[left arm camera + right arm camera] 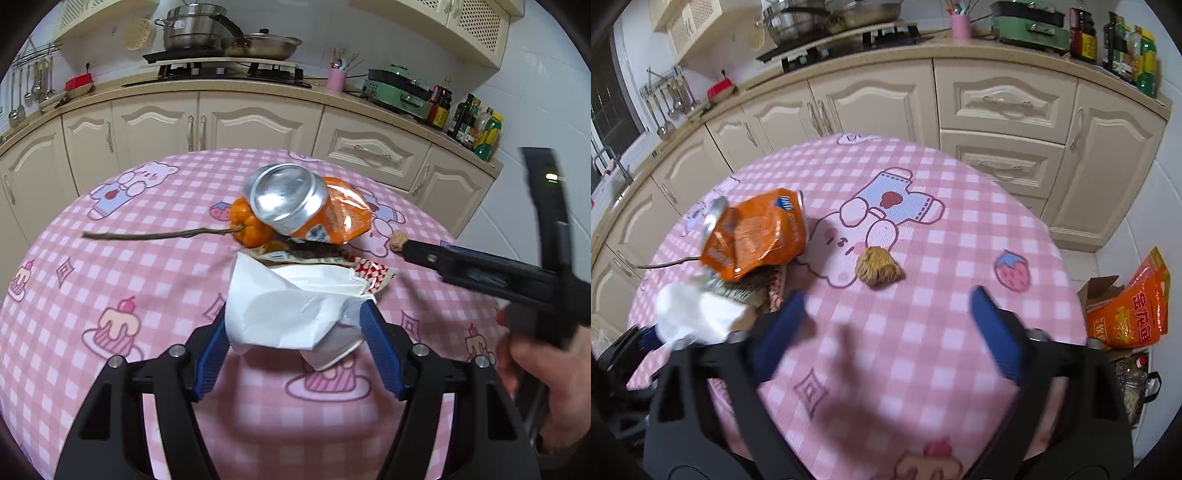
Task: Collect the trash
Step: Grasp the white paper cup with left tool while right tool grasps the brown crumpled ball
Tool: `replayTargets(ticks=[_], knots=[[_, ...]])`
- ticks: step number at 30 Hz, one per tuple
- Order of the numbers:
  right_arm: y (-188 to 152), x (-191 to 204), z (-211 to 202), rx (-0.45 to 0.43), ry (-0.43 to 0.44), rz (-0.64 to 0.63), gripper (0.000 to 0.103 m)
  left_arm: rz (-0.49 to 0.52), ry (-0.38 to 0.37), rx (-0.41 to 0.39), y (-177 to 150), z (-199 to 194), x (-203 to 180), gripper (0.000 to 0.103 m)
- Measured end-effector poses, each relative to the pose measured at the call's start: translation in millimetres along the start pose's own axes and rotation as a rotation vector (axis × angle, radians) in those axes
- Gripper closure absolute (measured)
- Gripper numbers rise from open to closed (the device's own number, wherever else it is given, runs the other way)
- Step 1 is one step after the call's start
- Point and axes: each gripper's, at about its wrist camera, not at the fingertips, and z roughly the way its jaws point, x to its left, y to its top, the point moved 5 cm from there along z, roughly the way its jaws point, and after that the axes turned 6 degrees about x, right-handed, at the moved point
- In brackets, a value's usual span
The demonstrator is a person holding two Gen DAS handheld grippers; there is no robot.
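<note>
The crumpled white tissue (295, 306) is seated between the pads of the left claw (295, 332), which are pressed on it, at the near edge of the trash pile on the pink checked desk (110, 266). The brown lump (879, 271) lies right of that tissue, straight ahead of the released right claw (886, 332). The right hand is judged nearer to the lump.

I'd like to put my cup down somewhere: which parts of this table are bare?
Bare cloth lies right of the brown lump, around the strawberry print, and left of the twig. It is crowded around the crushed can and white paper.
</note>
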Motion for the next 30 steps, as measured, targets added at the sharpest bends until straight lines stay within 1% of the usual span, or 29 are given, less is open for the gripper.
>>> replayTargets(ticks=[2, 3, 4, 5, 6, 7, 13, 17, 22, 30], knots=[[5, 2, 10, 0.014, -0.014, -0.013, 0.038, -0.015, 0.002, -0.003, -2, -3, 6, 0.035], [6, 2, 12, 0.017, -0.018, -0.017, 0.041, -0.020, 0.000, -0.004, -2, -3, 8, 0.035], [8, 4, 15, 0.017, -0.035, -0.031, 0.048, -0.024, -0.002, -0.006, -3, -4, 9, 0.036], [8, 4, 16, 0.015, -0.047, -0.047, 0.059, -0.026, -0.002, -0.008, -3, -5, 10, 0.036], [8, 6, 16, 0.013, -0.047, -0.060, 0.064, -0.027, -0.005, -0.010, -4, -6, 11, 0.037], [7, 6, 15, 0.013, -0.043, -0.061, 0.072, -0.027, -0.008, -0.012, -4, -7, 11, 0.038], [-9, -1, -3, -0.017, 0.009, -0.029, 0.073, -0.032, -0.018, -0.031, -10, -17, 12, 0.042], [-22, -7, -27, -0.051, 0.050, -0.003, 0.073, -0.033, -0.020, -0.034, -16, -23, 13, 0.043], [-40, -17, -65, -0.104, 0.101, 0.029, 0.073, -0.044, -0.043, -0.049, -20, -34, 13, 0.044], [-63, -37, -117, -0.182, 0.148, 0.083, 0.073, -0.017, -0.080, -0.096, -21, -61, -6, 0.044]])
